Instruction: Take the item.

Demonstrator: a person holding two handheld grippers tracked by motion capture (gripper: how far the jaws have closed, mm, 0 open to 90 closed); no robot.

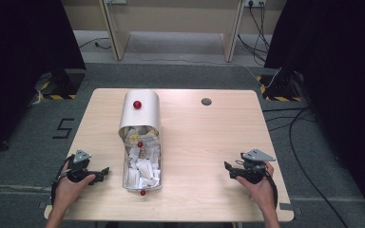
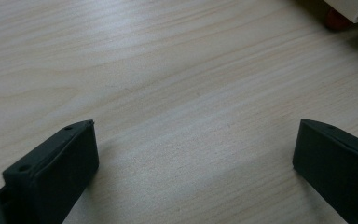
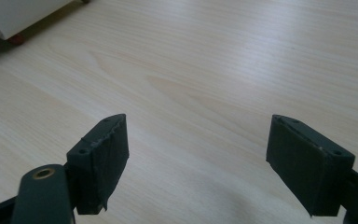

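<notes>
Left gripper (image 1: pixel 105 171) low over desk (image 1: pixel 204 142), jaws spread, nothing between. Right gripper (image 1: pixel 227 166) same, jaws wide apart. Between them, nearer left: metal box (image 1: pixel 142 166) of white packets (rounded lid (image 1: pixel 140 111) open, 3 red knobs).

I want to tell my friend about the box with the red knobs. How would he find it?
Look at the wooden table. Left of its middle, between the two grippers, sits a long silver box full of white paper packets. Its rounded lid is pushed back, and a small red knob sits on top.
</notes>
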